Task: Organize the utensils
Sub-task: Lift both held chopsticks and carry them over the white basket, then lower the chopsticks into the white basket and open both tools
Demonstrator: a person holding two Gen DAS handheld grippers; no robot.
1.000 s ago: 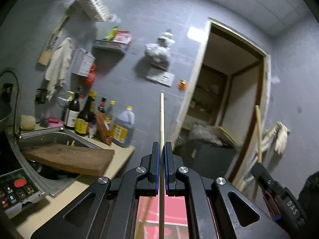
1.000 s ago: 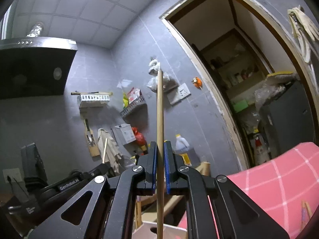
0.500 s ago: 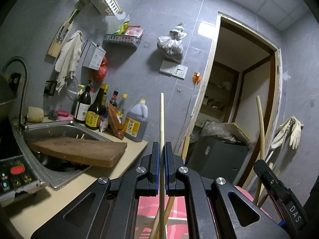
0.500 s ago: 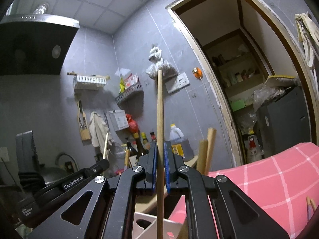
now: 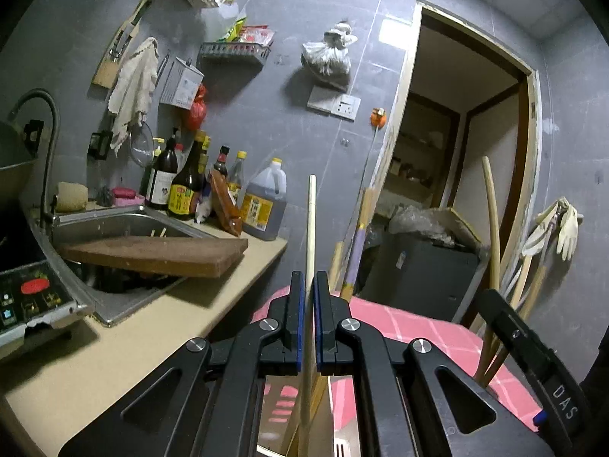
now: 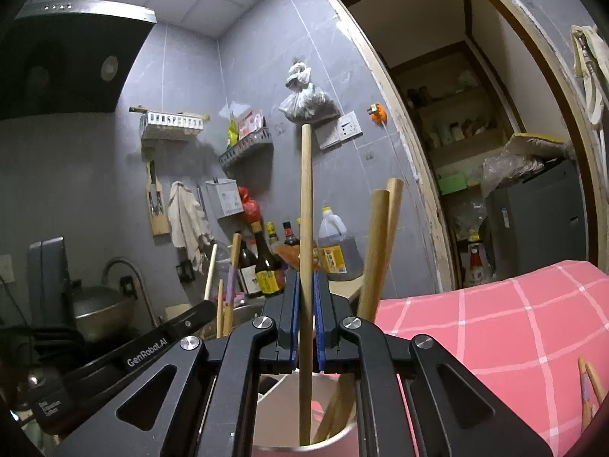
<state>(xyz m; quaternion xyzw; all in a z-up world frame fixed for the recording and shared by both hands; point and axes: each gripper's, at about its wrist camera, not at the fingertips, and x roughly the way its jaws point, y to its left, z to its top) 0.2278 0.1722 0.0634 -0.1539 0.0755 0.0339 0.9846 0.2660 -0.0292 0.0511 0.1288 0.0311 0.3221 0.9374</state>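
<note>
Two grippers are in view — the left gripper (image 5: 309,320) and the right gripper (image 6: 306,320) — each clamped on one upright stick: one pale chopstick (image 5: 310,224) and one wooden stick (image 6: 305,205). Two more wooden handles (image 6: 380,243) lean in one white holder (image 6: 274,422). One large oil jug (image 5: 266,205) stands beside roughly six smaller bottles (image 5: 182,186) — some overlap. One cutting board (image 5: 160,255) spans one sink (image 5: 125,217).

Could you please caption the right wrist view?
Right gripper lowers a chopstick into a white holder beside two others.
</note>
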